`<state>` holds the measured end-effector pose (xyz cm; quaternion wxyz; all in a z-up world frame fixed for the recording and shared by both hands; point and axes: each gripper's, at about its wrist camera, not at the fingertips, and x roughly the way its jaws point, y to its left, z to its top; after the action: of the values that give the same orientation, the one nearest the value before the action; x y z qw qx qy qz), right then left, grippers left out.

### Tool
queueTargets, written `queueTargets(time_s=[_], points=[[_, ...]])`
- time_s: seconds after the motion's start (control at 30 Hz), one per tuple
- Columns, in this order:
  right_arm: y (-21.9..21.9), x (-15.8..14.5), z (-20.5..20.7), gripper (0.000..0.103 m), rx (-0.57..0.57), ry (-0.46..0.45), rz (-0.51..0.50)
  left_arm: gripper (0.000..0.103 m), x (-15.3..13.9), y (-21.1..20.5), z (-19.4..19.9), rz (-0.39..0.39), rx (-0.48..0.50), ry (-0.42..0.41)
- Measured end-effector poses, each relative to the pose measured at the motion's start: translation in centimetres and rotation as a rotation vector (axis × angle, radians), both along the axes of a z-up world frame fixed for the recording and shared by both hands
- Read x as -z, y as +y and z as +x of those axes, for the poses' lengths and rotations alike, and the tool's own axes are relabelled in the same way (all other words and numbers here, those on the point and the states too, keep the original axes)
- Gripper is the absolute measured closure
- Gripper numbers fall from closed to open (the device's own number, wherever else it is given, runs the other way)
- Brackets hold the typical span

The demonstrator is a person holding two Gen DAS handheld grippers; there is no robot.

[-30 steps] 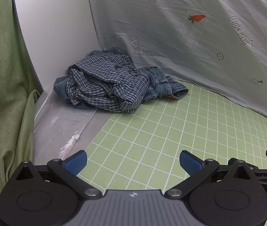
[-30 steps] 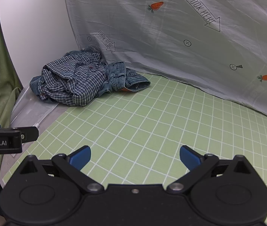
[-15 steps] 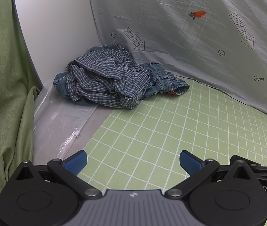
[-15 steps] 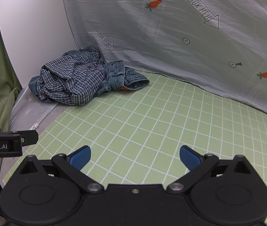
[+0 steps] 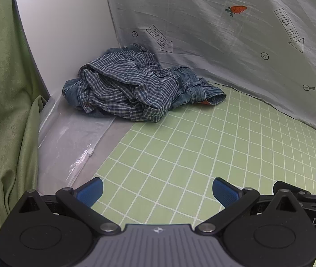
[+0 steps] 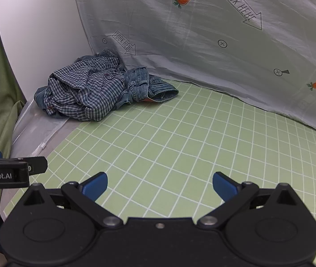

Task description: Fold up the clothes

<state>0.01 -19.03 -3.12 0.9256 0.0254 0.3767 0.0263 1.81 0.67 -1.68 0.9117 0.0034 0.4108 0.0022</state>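
A crumpled blue-and-white checked shirt (image 5: 124, 89) (image 6: 84, 89) lies heaped in the far left corner, on top of blue denim jeans (image 5: 193, 86) (image 6: 155, 86) whose cuff sticks out to the right. Both rest partly on the green grid mat (image 5: 202, 146) (image 6: 180, 142). My left gripper (image 5: 156, 191) hovers open over the mat's near left edge, well short of the pile, nothing between its blue fingertips. My right gripper (image 6: 159, 185) is also open and empty, over the mat, to the right of the left one and far from the clothes.
A grey sheet (image 5: 224, 44) printed with carrots and arrows hangs behind the mat. A white panel (image 5: 68, 33) closes the left side, with a green curtain (image 5: 4, 100) beyond it. A clear plastic zip bag (image 5: 73, 142) lies left of the mat.
Both views have drifted slightly; the clothes pile sits a little higher in the frames than a second ago. Both grippers stay open and empty.
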Motion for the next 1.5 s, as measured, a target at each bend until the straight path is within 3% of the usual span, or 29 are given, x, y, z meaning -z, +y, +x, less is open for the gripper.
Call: queueTargets(time_s=[0.3, 0.57, 0.9, 1.27, 1.37, 1.47, 1.5], points=[[0.0, 0.2, 1.2, 0.001, -0.014, 0.015, -0.017, 0.0, 0.9, 0.4, 2.0, -0.025, -0.027, 0.037], [0.1, 0.6, 5.7, 0.001, -0.01, 0.025, -0.036, 0.0, 1.8, 1.5, 6.5, -0.033, -0.08, 0.056], [4.1, 1.2, 18.2, 0.002, -0.031, -0.007, -0.053, 0.0, 2.7, 5.8, 17.0, -0.043, -0.21, 0.055], [10.4, 4.9, 32.5, 0.016, -0.128, -0.008, -0.027, 0.001, 5.1, 11.0, 28.9, -0.146, -0.292, 0.044], [12.3, 6.1, 35.0, 0.028, -0.17, 0.007, -0.034, 0.015, 5.8, 11.5, 30.8, -0.178, -0.279, 0.049], [13.4, 7.2, 36.7, 0.043, -0.192, 0.037, -0.032, 0.038, 6.4, 11.8, 32.0, -0.232, -0.253, 0.052], [13.5, 7.3, 36.9, 0.048, -0.194, 0.044, -0.024, 0.051, 6.5, 11.8, 32.2, -0.249, -0.243, 0.053]])
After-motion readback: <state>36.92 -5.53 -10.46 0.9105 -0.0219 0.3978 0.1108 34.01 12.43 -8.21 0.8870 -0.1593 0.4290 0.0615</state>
